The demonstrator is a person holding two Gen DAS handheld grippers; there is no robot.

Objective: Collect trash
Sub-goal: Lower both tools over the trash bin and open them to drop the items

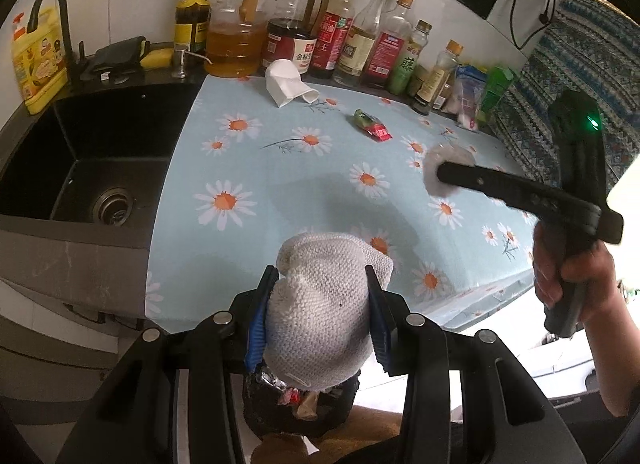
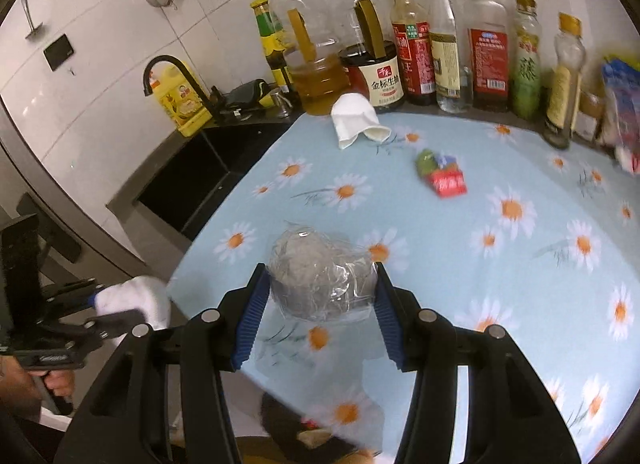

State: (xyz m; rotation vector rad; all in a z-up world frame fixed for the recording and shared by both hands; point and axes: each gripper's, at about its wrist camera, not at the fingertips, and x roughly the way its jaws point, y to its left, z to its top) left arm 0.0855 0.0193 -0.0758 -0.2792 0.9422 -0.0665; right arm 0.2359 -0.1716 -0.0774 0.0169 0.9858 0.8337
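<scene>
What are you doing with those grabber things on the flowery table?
Picking up trash. The left gripper is squeezing a white crumpled paper towel above a dark trash bin. The right gripper has a clear plastic wad between its fingers. A white paper cup and a red-green wrapper still lie on the tablecloth.

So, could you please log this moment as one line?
left gripper: shut on white paper towel wad, above bin | right gripper: shut on clear plastic wrap | table: crushed cup, snack wrapper
</scene>
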